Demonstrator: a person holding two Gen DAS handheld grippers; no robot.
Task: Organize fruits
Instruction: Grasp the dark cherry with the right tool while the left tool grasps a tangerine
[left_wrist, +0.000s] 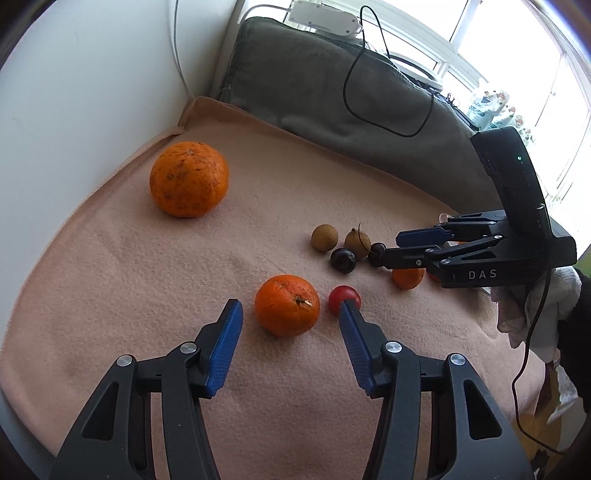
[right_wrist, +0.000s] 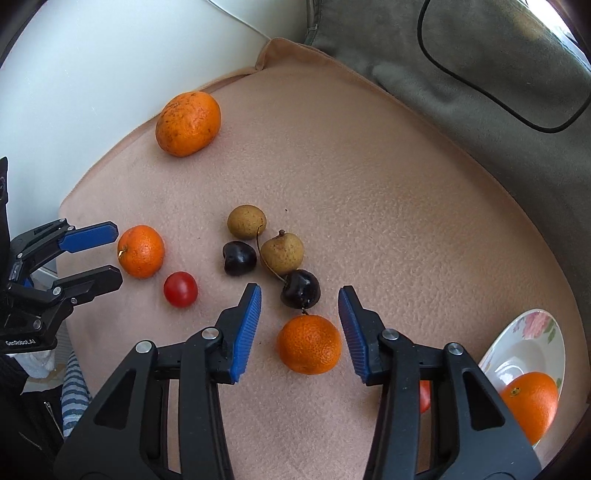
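Both hand-held grippers, left hand-held gripper (left_wrist: 290, 308) and right hand-held gripper (right_wrist: 300, 295), spread around dimpled mandarins (left_wrist: 287, 305); only the right wrist view shows the floral plate (right_wrist: 532, 336).

The right gripper (right_wrist: 300, 325) hangs spread wide over the peach blanket (right_wrist: 388, 221), a small mandarin (right_wrist: 309, 344) lying between its blue fingers (right_wrist: 246, 328). Just above sits a dark cherry (right_wrist: 300, 288). At the left edge, the left gripper (right_wrist: 110, 254) gapes beside another mandarin (right_wrist: 141, 252). A floral plate (right_wrist: 524, 336) at lower right holds an orange (right_wrist: 532, 404).
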